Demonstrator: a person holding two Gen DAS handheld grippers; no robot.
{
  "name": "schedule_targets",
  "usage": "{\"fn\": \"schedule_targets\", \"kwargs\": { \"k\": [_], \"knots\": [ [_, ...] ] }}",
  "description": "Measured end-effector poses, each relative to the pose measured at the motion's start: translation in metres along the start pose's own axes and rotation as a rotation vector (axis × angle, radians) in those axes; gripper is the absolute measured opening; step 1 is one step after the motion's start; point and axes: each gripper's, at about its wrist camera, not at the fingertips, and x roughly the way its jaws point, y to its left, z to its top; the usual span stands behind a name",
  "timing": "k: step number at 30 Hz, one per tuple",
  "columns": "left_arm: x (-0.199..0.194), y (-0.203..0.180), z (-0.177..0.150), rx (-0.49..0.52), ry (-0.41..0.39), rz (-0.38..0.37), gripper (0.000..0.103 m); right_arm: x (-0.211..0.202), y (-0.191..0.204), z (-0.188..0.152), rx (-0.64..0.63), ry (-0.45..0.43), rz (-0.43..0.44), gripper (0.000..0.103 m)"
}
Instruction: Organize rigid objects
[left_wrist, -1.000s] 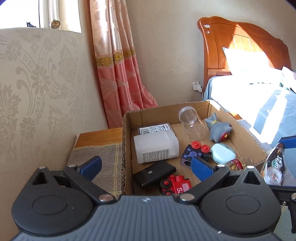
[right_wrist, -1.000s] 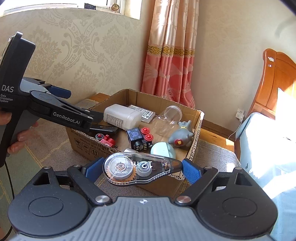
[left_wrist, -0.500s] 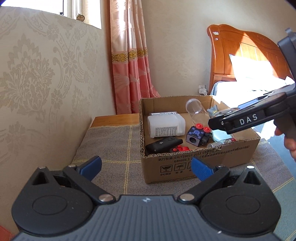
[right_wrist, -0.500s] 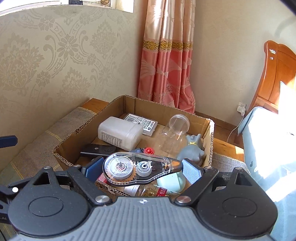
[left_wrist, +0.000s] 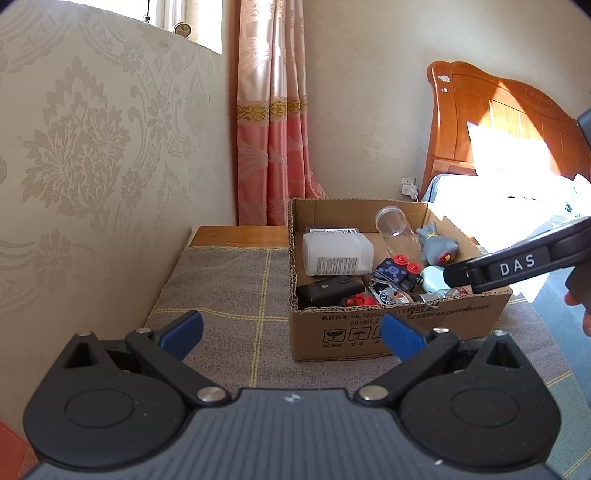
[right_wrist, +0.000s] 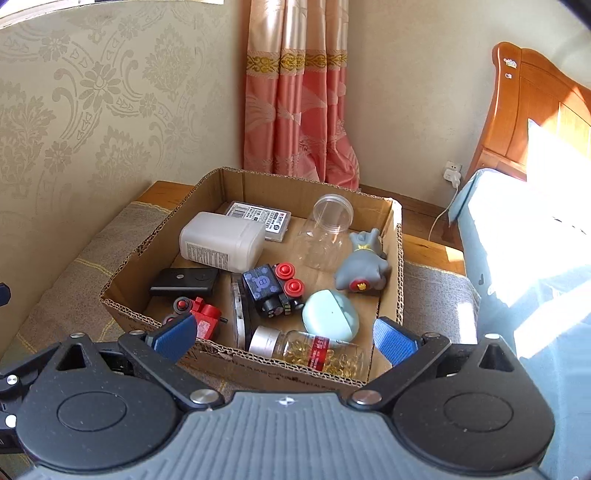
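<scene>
A cardboard box (right_wrist: 391, 236) (left_wrist: 399, 325) on a cloth-covered table holds several rigid objects: a white jug (right_wrist: 221, 242), a black case (right_wrist: 186, 280), a clear jar (right_wrist: 327, 229), a grey toy (right_wrist: 364, 260), a mint case (right_wrist: 330, 314), a pill bottle (right_wrist: 310, 350) and a red toy (right_wrist: 201, 314). The clear tape dispenser (right_wrist: 239, 314) stands on edge inside the box. My right gripper (right_wrist: 284, 338) is open and empty above the box's near edge; it also shows in the left wrist view (left_wrist: 517, 264). My left gripper (left_wrist: 291, 332) is open and empty, back from the box.
A patterned wall (left_wrist: 92, 166) runs along the left, with a pink curtain (left_wrist: 273, 147) behind the box. A bed (left_wrist: 517, 192) with a wooden headboard (right_wrist: 535, 118) stands at the right. Grey checked cloth (left_wrist: 229, 291) covers the table.
My right gripper opened and let go of the tape dispenser, which now lies in the box. My left gripper drew back away from the box.
</scene>
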Motion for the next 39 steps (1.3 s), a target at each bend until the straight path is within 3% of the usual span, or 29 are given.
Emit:
{"fn": "schedule_targets", "kwargs": {
  "k": [7,18,39],
  "knots": [
    [-0.006,-0.012,0.016,0.005,0.074,0.044,0.102,-0.04,-0.003,-0.032,0.102,0.031,-0.133,0.103],
    [-0.016,-0.029,0.028,0.027,0.094,0.057,0.102,-0.073,-0.008,-0.053,0.2,0.003,-0.137,0.103],
    [-0.021,-0.038,0.031,0.045,0.094,0.042,0.102,-0.081,-0.007,-0.055,0.209,-0.024,-0.132,0.103]
  ]
}}
